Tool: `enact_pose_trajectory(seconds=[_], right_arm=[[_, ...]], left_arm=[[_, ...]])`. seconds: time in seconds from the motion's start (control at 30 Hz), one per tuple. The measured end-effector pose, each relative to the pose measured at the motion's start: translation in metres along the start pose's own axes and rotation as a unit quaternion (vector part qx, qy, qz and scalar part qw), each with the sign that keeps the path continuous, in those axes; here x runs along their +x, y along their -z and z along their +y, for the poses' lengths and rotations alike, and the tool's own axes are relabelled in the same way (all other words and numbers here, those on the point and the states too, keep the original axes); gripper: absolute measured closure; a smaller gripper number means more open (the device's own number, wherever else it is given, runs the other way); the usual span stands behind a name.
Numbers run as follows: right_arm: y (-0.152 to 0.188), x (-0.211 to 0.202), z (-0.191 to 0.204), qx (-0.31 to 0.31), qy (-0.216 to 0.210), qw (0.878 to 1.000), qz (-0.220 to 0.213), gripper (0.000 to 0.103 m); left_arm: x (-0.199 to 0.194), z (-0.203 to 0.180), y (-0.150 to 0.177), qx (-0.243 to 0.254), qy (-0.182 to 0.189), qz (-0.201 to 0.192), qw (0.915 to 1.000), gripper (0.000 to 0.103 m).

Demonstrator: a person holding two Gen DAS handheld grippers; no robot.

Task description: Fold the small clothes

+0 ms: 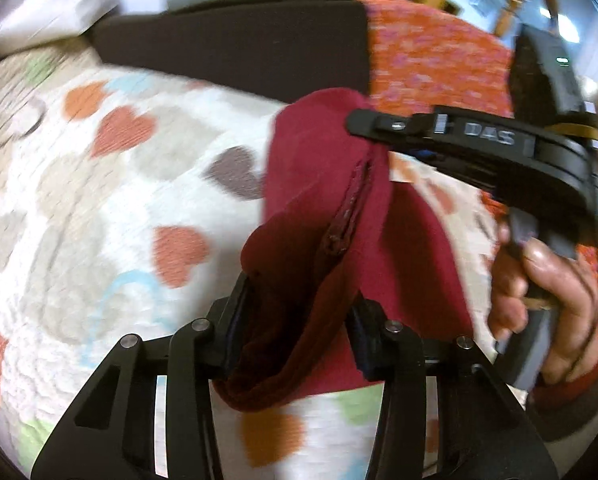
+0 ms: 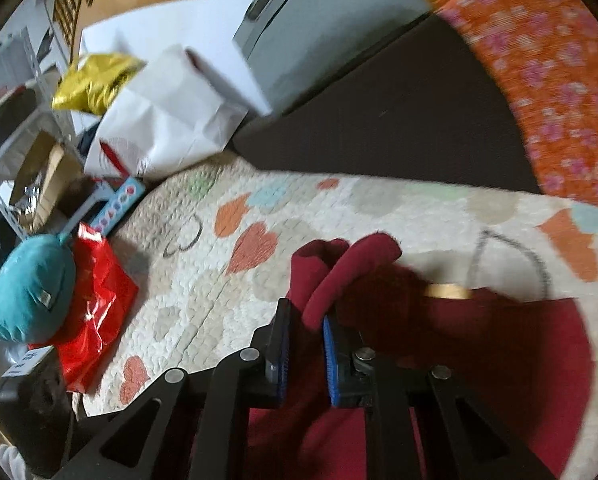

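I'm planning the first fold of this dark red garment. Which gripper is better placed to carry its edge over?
Right, probably: the right gripper pinches the dark red garment at a free end; the left gripper holds bunched cloth.

- I read "DAS" in raised letters on the right gripper (image 1: 487, 136) arm — left wrist view.
- Nothing else legible; blurred label lower left in right wrist view.

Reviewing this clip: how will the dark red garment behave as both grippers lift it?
The dark red garment is probably floppy: it sags and bunches between the left gripper and right gripper. It seems light, hanging without strain. Slipping looks unlikely, since the folds sit bunched between the pads.
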State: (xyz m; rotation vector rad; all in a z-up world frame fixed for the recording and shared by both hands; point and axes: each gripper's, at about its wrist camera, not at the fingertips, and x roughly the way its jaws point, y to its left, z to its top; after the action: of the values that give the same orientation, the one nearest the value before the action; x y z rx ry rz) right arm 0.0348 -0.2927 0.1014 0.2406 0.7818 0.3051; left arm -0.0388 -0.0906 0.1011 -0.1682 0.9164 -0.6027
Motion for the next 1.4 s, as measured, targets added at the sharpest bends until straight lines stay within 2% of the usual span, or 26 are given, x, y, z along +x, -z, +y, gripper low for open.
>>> enact_pose_trajectory(seconds=[0.1, 0.17, 0.3, 0.43, 0.47, 0.53, 0.57, 0.6, 0.7, 0.77, 0.83, 0.93, 1.03, 1.07, 1.1, 1.17, 1.2, 1.27, 1.33, 1.4], right_arm=[[0.002, -0.036, -0.027, 0.002, 0.027, 0.999, -0.022, 0.093], [0.005, -0.055, -0.047, 0.007, 0.046, 0.998, -0.034, 0.101], [0.010, -0.085, -0.105, 0.061, 0.066, 0.995, -0.046, 0.101], [0.030, -0.084, -0.141, 0.102, 0.034, 0.994, -0.034, 0.100], [0.036, -0.080, -0.147, 0.113, 0.022, 0.993, -0.026, 0.096], [0.045, -0.070, -0.151, 0.134, -0.001, 0.991, -0.008, 0.077], [0.048, -0.065, -0.150, 0.141, -0.017, 0.990, -0.001, 0.058], [0.052, -0.057, -0.149, 0.149, -0.038, 0.988, 0.005, 0.045], [0.059, -0.038, -0.143, 0.164, -0.076, 0.983, 0.022, 0.038], [0.064, -0.024, -0.141, 0.172, -0.072, 0.982, 0.038, 0.033], [0.068, -0.010, -0.138, 0.174, -0.067, 0.981, 0.056, 0.032], [0.076, 0.007, -0.131, 0.177, -0.065, 0.979, 0.074, 0.031], [0.077, 0.016, -0.122, 0.169, -0.050, 0.982, 0.062, 0.031], [0.077, 0.018, -0.120, 0.171, -0.050, 0.982, 0.057, 0.031], [0.077, 0.019, -0.118, 0.172, -0.058, 0.982, 0.049, 0.049], [0.076, 0.023, -0.112, 0.159, -0.064, 0.984, 0.052, 0.077], [0.076, 0.021, -0.107, 0.146, -0.057, 0.987, 0.046, 0.083], [0.072, 0.005, -0.103, 0.136, -0.053, 0.989, 0.021, 0.084], [0.065, -0.019, -0.104, 0.127, -0.055, 0.990, -0.008, 0.085], [0.055, -0.049, -0.107, 0.104, -0.037, 0.994, -0.023, 0.086]], left_arm=[[0.013, -0.043, 0.002, 0.026, 0.045, 0.003, 0.9986, 0.061], [0.026, -0.061, 0.002, 0.040, 0.067, 0.011, 0.9969, 0.061], [0.069, -0.101, 0.005, 0.051, 0.116, 0.050, 0.9907, 0.061], [0.091, -0.122, 0.012, 0.084, 0.106, 0.071, 0.9882, 0.061], [0.092, -0.123, 0.013, 0.092, 0.107, 0.075, 0.9871, 0.061], [0.082, -0.121, 0.016, 0.105, 0.107, 0.080, 0.9854, 0.061], [0.073, -0.119, 0.018, 0.107, 0.112, 0.079, 0.9847, 0.061], [0.063, -0.115, 0.017, 0.113, 0.117, 0.078, 0.9837, 0.061], [0.042, -0.109, 0.010, 0.137, 0.108, 0.054, 0.9833, 0.061], [0.031, -0.100, 0.006, 0.145, 0.085, 0.028, 0.9853, 0.061], [0.024, -0.078, 0.000, 0.133, 0.058, 0.014, 0.9894, 0.061], [0.035, -0.045, -0.003, 0.095, 0.024, 0.028, 0.9948, 0.061], [0.053, -0.031, 0.004, 0.078, 0.011, 0.069, 0.9945, 0.061], [0.061, -0.031, 0.007, 0.074, 0.013, 0.082, 0.9938, 0.061], [0.067, -0.033, 0.008, 0.071, 0.017, 0.092, 0.9931, 0.061], [0.073, -0.041, 0.011, 0.076, 0.014, 0.097, 0.9923, 0.060], [0.074, -0.047, 0.011, 0.085, 0.007, 0.094, 0.9919, 0.060], [0.072, -0.060, 0.009, 0.098, 0.009, 0.088, 0.9912, 0.060], [0.067, -0.068, 0.007, 0.100, 0.033, 0.080, 0.9912, 0.060], [0.060, -0.080, 0.005, 0.107, 0.061, 0.069, 0.9900, 0.060]])
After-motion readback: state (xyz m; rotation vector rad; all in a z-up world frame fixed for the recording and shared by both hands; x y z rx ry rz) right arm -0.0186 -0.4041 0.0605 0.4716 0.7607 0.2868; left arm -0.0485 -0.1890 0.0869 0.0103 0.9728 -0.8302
